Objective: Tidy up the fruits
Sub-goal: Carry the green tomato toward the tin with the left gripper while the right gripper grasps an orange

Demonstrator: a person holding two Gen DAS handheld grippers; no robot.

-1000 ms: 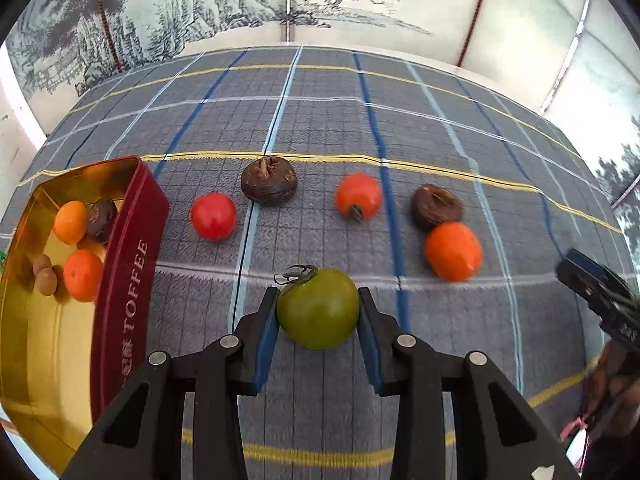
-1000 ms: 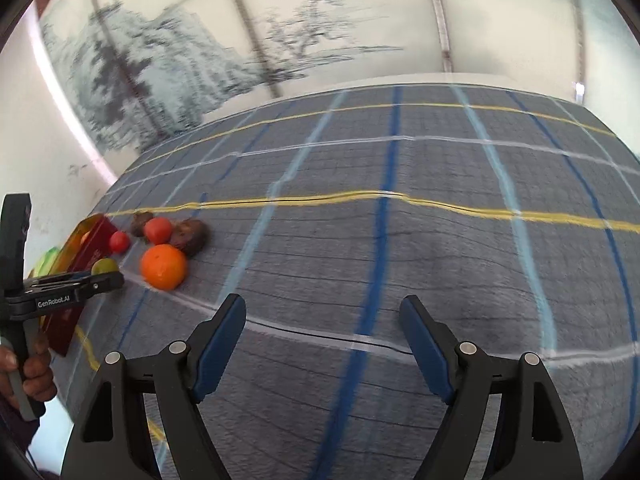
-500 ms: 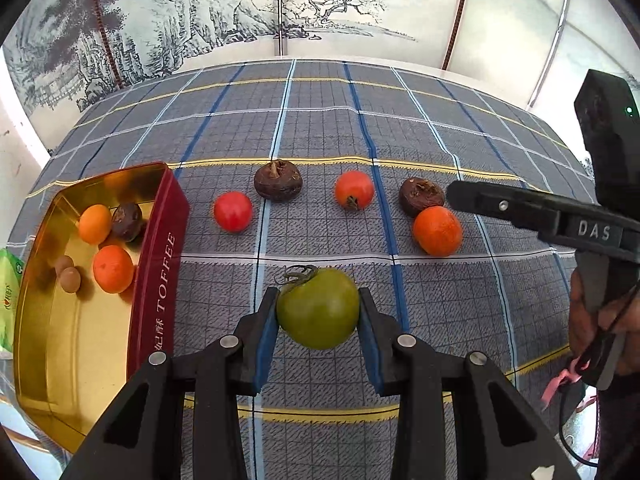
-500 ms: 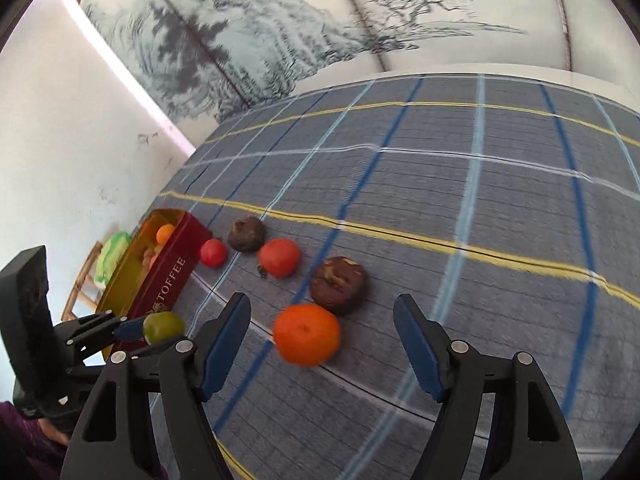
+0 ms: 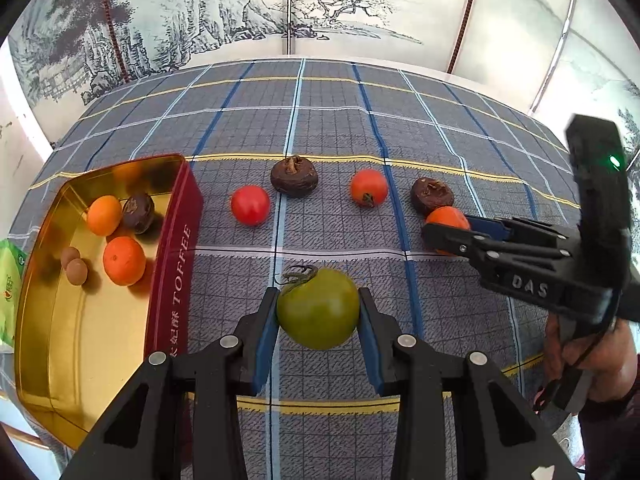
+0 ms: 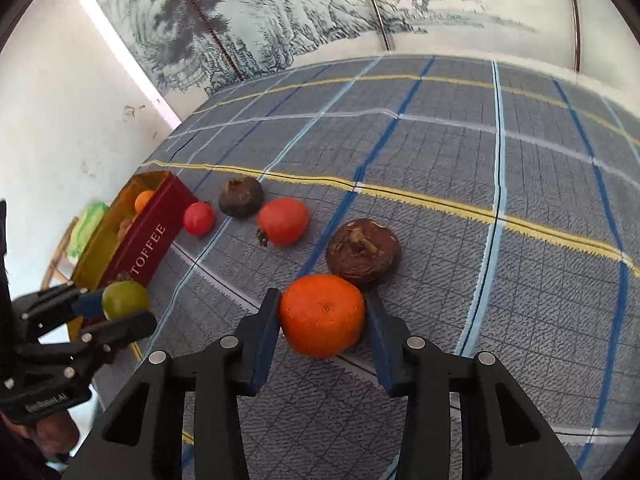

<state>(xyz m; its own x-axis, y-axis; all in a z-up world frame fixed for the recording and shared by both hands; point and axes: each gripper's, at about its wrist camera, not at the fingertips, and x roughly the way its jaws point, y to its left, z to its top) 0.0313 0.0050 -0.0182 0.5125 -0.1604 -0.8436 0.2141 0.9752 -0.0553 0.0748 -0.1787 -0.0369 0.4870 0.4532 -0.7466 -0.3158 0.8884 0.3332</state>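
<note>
Since the earlier frames, the right tongs (image 6: 322,316) have swung across the checked worktop (image 5: 332,128) and come down around the orange mandarin (image 6: 322,314), which a second ago lay well ahead of them, while the left tongs (image 5: 319,308) have kept their grip on the green tomato (image 5: 318,308) and lifted back a little. Going left to right, the gold and red toffee tin (image 5: 176,264) stands at the left edge of the worktop and already holds two orange fruits, a dark brown one and two small brown ones. Just right of its red wall the left tongs hold the green tomato clear above the cloth, their pads narrowed onto its two sides. Beyond lies the row still to be sorted: a red tomato (image 5: 250,205), a brown fruit (image 5: 294,176), a second red tomato (image 5: 369,188) and another brown fruit (image 5: 433,196). At the right end the mandarin sits on the cloth between the pads of the right tongs, which are closed in to its sides, touching or nearly so; the brown fruit lies just behind it, touching or almost. The tin lies to the left of the held tomato, nearer the left hand, so the drop looks to be a short sideways carry over the red wall.
</note>
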